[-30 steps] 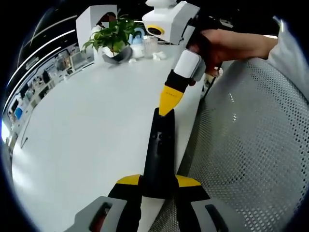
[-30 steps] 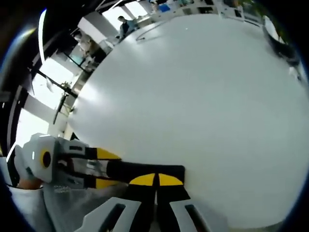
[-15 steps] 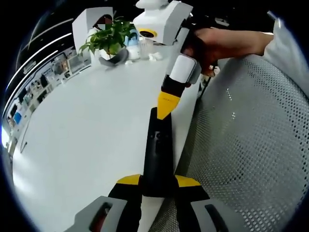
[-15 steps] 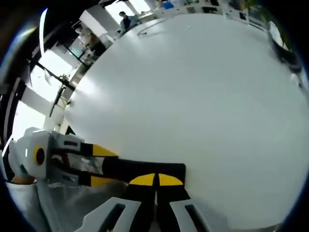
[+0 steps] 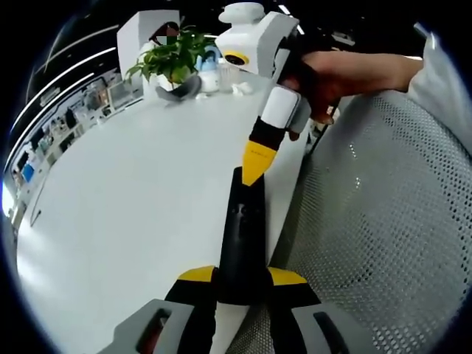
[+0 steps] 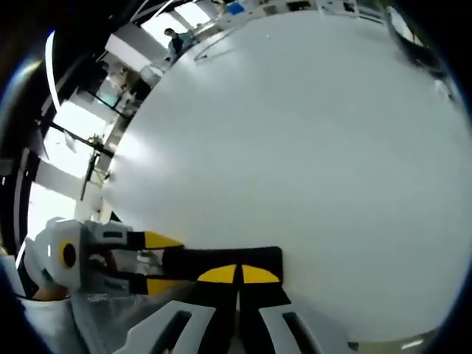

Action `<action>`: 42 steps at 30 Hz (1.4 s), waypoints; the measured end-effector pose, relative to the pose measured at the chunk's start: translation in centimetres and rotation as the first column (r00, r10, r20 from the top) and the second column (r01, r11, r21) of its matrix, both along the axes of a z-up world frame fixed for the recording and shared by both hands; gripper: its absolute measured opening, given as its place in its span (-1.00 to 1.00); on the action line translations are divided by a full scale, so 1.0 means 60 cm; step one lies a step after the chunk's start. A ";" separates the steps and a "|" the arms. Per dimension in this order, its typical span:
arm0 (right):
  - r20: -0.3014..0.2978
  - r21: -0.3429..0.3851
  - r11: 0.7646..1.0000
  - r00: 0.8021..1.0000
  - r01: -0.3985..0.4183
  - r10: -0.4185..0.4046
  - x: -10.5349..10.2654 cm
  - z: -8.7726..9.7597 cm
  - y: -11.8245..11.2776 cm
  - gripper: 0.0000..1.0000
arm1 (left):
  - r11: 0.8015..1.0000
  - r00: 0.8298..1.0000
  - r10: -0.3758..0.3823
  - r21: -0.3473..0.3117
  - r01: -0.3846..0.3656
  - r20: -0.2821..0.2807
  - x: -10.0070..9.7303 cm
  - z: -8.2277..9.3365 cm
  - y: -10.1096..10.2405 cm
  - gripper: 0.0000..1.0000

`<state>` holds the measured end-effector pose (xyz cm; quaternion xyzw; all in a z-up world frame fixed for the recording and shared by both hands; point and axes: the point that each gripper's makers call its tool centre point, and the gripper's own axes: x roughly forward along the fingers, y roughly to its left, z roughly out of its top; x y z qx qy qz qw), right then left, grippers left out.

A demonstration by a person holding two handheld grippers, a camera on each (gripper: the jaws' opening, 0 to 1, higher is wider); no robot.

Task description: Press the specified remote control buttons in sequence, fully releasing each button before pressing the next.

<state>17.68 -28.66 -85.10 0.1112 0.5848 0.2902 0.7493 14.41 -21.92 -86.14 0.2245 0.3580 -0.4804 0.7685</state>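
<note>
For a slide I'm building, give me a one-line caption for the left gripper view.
Left gripper clamps a black remote at the white table edge while the right gripper tips touch its far end.

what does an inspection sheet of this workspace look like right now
surface: white table, mostly bare
job's things: black remote control lying by the table edge
clutter: potted plant and small white items at the far end
grippers: left hand-held gripper shut on the remote's near end; right hand-held gripper shut, its yellow tip on the remote's far end
cables: nothing seen
surroundings: white mesh chair beside the table; office shelving beyond
</note>
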 end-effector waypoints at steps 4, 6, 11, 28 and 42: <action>0.005 -0.006 1.000 1.000 -0.009 0.009 0.000 0.000 0.001 -1.00 | 1.000 1.000 0.005 0.000 -0.005 -0.003 0.000 -0.001 0.001 -0.50; 0.001 -0.005 1.000 1.000 -0.005 0.005 0.000 0.000 0.001 -1.00 | 1.000 1.000 0.009 -0.002 -0.009 -0.005 0.000 0.000 0.000 -0.50; -0.006 -0.002 1.000 1.000 -0.004 0.004 0.000 0.000 0.001 -1.00 | 1.000 1.000 0.007 -0.002 -0.007 -0.002 0.000 0.000 0.000 -0.50; 0.106 -0.056 0.987 0.982 -0.151 0.156 -0.004 0.008 0.021 -1.00 | 0.998 0.998 -0.058 -0.014 0.058 0.007 -0.010 0.001 -0.013 -0.51; 0.057 -0.038 0.995 0.994 -0.095 0.097 -0.002 -0.001 0.011 -1.00 | 0.998 0.998 -0.055 -0.018 0.055 0.006 -0.010 0.002 -0.013 -0.51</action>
